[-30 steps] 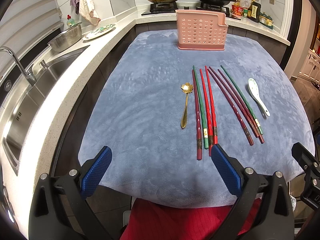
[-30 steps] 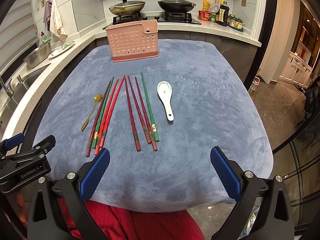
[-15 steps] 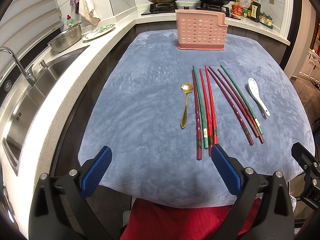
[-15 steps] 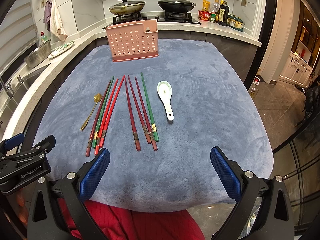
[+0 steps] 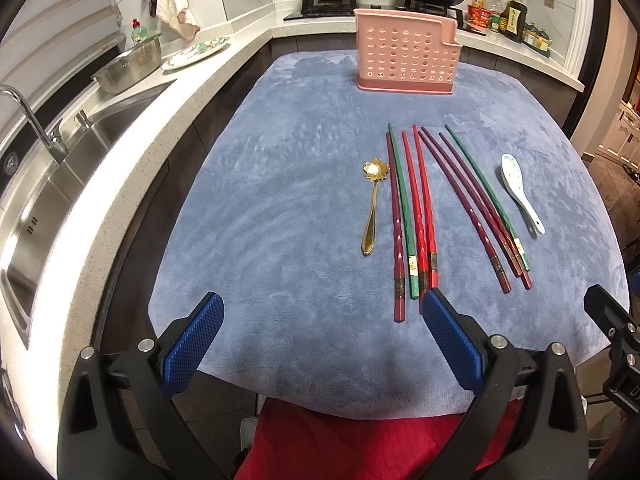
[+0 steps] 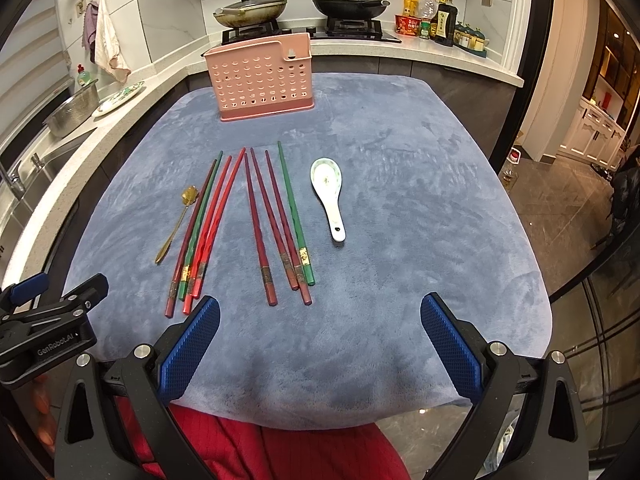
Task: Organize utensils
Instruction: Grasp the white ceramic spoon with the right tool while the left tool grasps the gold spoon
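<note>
A pink perforated utensil holder (image 5: 406, 56) (image 6: 262, 74) stands at the far end of the blue cloth (image 5: 280, 200). Several red, dark red and green chopsticks (image 5: 416, 216) (image 6: 256, 216) lie in two bunches mid-table. A gold spoon (image 5: 373, 206) (image 6: 178, 224) lies left of them, a white ceramic spoon (image 5: 520, 192) (image 6: 330, 196) right of them. My left gripper (image 5: 322, 336) is open and empty at the near edge. My right gripper (image 6: 320, 336) is open and empty at the near edge, right of the left one.
A steel sink (image 5: 60, 184) with a faucet (image 5: 36, 124) lies left, with a colander (image 5: 132, 66) and plate (image 5: 196, 52) on the counter. Two pans (image 6: 300, 6) sit on the stove behind the holder. Bottles (image 6: 436, 20) stand at the back right. The floor drops off right.
</note>
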